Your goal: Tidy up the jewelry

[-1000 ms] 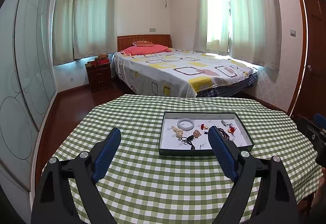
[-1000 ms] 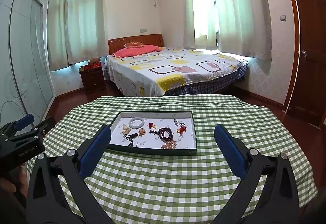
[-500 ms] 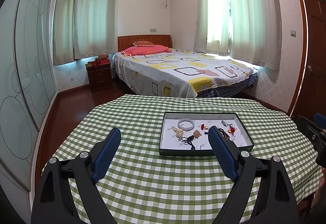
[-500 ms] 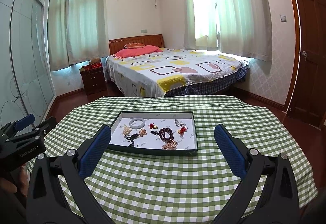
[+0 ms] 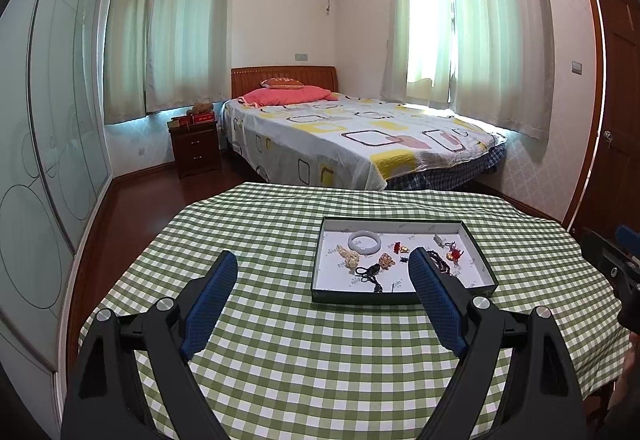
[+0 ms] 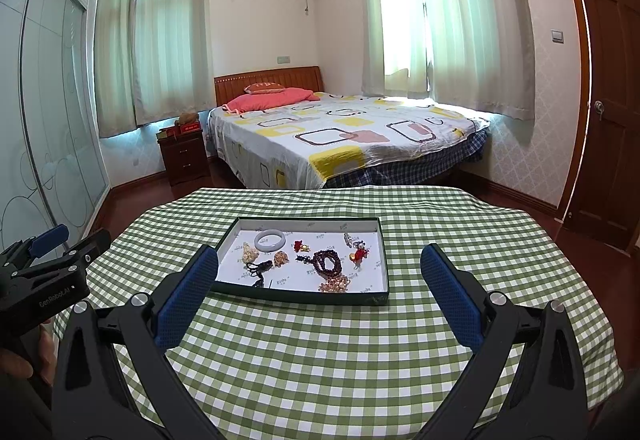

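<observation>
Both grippers, left gripper [image 5: 322,264] and right gripper [image 6: 319,258], hover with jaws apart, holding nothing. Mixed jewelry (pale bangle, dark beads) lies scattered inside the shallow dark-rimmed white-lined tray [image 6: 383,260] on the green checked tablecloth [image 6: 320,340]; sorted or awaiting sorting, unclear.

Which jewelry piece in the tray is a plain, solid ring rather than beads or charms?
The pale bangle, lying flat near the tray's far left corner. It is one smooth whitish hoop; the dark beaded bracelet is strung beads.
</observation>
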`<move>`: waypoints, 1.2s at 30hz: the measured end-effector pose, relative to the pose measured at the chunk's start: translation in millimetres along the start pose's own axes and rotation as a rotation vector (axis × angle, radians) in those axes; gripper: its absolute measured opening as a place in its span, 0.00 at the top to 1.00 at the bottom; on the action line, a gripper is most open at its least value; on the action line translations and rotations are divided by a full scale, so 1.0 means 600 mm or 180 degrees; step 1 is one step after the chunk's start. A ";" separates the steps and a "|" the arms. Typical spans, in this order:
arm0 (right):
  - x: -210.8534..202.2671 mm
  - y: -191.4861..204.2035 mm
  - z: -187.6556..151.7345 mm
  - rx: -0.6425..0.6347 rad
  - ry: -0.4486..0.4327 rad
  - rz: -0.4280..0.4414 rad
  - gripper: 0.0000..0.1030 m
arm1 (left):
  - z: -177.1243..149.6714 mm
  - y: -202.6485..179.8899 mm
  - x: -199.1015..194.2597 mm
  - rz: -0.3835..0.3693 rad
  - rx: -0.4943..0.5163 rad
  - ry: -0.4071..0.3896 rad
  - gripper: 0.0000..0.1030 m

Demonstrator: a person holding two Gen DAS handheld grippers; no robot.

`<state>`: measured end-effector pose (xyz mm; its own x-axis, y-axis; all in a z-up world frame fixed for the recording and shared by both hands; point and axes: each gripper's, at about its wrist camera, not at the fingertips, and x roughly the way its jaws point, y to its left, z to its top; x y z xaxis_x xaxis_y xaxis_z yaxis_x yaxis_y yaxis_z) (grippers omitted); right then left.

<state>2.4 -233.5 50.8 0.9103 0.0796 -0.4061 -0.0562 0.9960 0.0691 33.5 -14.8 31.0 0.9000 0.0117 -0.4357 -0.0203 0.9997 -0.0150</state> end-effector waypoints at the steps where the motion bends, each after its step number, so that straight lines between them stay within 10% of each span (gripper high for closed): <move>1: 0.000 0.000 0.000 0.0000 0.0001 0.0000 0.04 | 0.000 0.001 -0.001 0.0002 -0.0002 -0.0005 0.18; 36: 0.010 0.008 -0.010 -0.0009 0.0047 0.0019 0.04 | -0.002 -0.008 -0.005 -0.0037 0.0090 -0.0096 0.18</move>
<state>5.4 -228.1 43.4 0.9039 0.0860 -0.4191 -0.0627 0.9956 0.0691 30.2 -19.9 31.5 0.9129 0.0002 -0.4082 0.0023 1.0000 0.0057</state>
